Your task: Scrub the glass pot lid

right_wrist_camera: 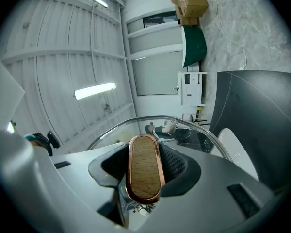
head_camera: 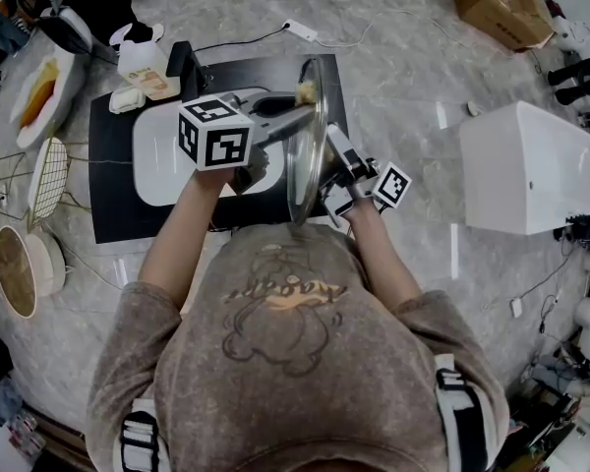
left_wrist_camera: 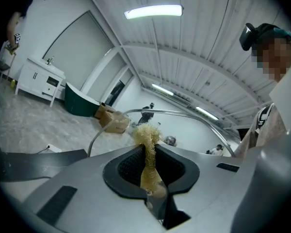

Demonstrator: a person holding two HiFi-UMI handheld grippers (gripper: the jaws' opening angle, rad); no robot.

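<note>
Scrubbing step in hand: your right gripper (right_wrist_camera: 145,178) clamps the glass pot lid (head_camera: 307,146) by its handle (right_wrist_camera: 144,159), on edge above the sink (head_camera: 157,165); your left gripper (left_wrist_camera: 148,166) pinches the scrubber (left_wrist_camera: 146,136) near its upper rim; next, press along the glass.

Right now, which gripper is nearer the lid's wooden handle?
Right. The right gripper has its jaws clamped on the handle; the left gripper holds the scrubber across the glass, near the rim of the lid.

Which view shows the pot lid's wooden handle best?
The right gripper view: the wooden handle fills the middle, clamped between the right tongs. The head view shows the glass lid edge-on, handle hidden behind those tongs. The left gripper view shows only the lid's rim beyond the scrubber.
</note>
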